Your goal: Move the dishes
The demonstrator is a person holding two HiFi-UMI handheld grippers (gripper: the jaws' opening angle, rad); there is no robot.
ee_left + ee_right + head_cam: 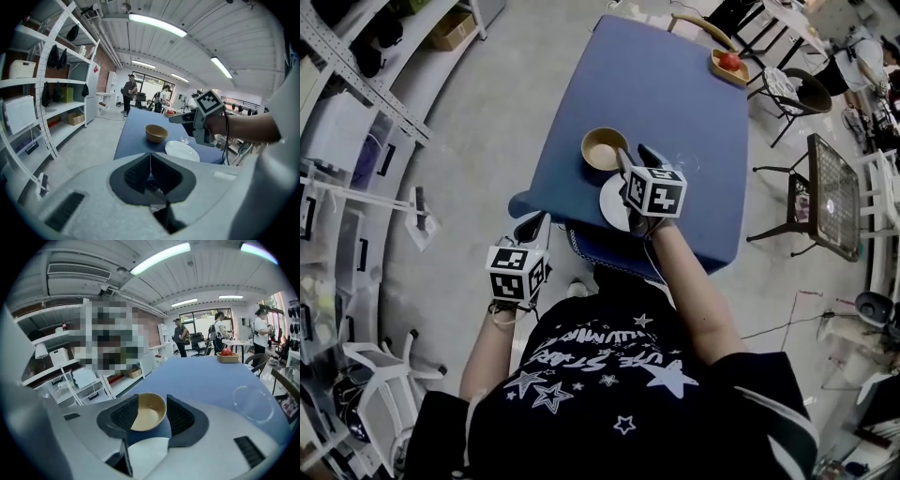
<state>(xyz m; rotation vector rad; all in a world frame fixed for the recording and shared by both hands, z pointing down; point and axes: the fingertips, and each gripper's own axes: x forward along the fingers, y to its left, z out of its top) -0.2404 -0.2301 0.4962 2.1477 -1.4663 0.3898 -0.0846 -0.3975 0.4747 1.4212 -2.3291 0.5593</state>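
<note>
Head view: The right gripper (636,157) hangs over the blue table (675,84). The white plate (614,206) lies under its body and the tan bowl (602,148) sits just beside its tips. The left gripper (530,227) is held back, off the table's near edge and well apart from both dishes.

Left gripper view: The jaws are closed together with nothing between them. Bowl and plate lie ahead, out of reach.

Right gripper view: The jaws stand partly apart and grip nothing. The bowl shows in the gap just beyond the pads, and the plate below them. A clear glass (253,404) stands to the right.

Step in hand (judged): lining up on the bowl. Next move: lower and advance until the pads straddle the rim, then close.
</note>
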